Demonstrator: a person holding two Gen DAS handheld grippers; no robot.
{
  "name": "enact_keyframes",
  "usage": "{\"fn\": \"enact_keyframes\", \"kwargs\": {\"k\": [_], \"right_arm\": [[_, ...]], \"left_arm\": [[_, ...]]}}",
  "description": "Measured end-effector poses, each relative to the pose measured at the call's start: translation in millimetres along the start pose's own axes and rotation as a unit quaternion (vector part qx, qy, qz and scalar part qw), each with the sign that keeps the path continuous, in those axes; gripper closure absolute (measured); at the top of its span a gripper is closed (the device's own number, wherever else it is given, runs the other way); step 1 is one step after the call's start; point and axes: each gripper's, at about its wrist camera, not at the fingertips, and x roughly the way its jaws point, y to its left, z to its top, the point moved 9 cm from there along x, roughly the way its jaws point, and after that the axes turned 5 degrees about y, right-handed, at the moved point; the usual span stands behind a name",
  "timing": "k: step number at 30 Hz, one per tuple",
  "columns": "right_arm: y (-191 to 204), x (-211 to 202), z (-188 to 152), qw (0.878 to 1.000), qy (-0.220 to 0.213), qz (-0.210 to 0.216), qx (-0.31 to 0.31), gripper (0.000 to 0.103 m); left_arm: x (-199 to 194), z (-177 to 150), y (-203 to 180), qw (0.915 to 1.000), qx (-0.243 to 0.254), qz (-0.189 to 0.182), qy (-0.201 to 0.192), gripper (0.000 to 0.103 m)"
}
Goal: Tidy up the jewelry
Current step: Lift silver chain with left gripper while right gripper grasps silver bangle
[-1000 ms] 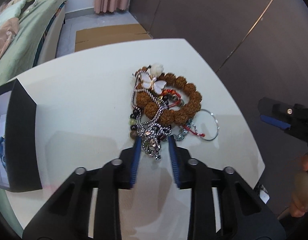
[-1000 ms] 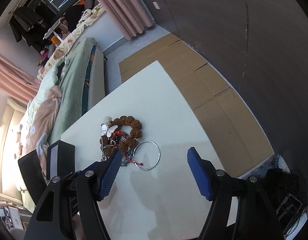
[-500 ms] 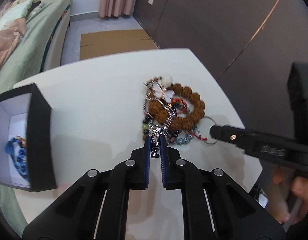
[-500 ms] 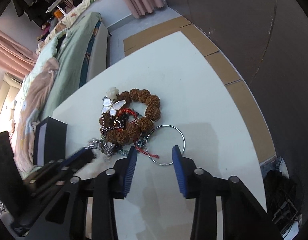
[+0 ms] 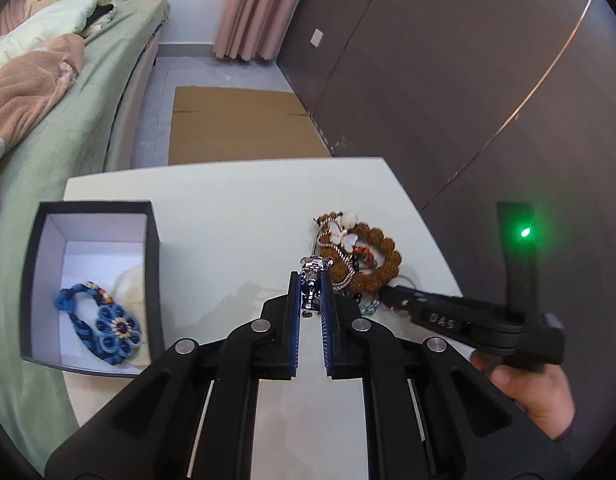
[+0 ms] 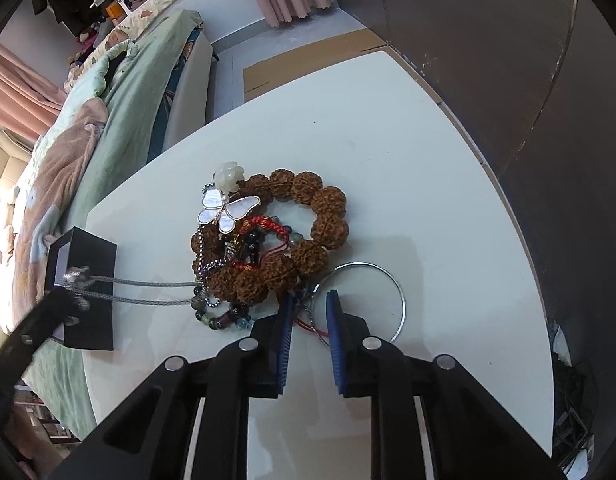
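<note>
A white table (image 5: 236, 216) fills the middle of both views. At the left of the left wrist view an open black box (image 5: 28, 280) is now seen in full, where before only its edge was in frame; a blue knitted flower band (image 5: 108, 324) lies inside it. The jewelry pile (image 6: 268, 248) is seen at the centre of the right wrist view, ringed by a brown seed-bead bracelet (image 6: 323, 216), with a butterfly pendant (image 6: 228, 210) on its upper left.

The left gripper (image 5: 311, 294) is shut narrowly on a silver chain (image 6: 148, 292), where a second ago its jaws were merely set about the charm. The chain is now drawn taut out of the pile toward the left edge of the right wrist view.

The right gripper (image 6: 309, 312), earlier spread wide, is now narrowed about the near rim of a silver bangle (image 6: 399, 300) and a red cord (image 6: 308, 324), at the pile's lower right edge. Whether these are pinched cannot be told.
</note>
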Motion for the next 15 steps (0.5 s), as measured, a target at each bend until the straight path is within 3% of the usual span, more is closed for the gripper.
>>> {"fn": "enact_keyframes", "kwargs": {"k": [6, 15], "right_arm": [[4, 0, -5, 1.0, 0.005, 0.005, -0.009, 0.1], [-2, -34, -8, 0.998, -0.031, 0.047, 0.012, 0.1]], "left_arm": [[-21, 9, 3, 0.9997, -0.009, -0.009, -0.021, 0.093], [-55, 23, 1, 0.998, -0.011, -0.018, -0.06, 0.094]]}}
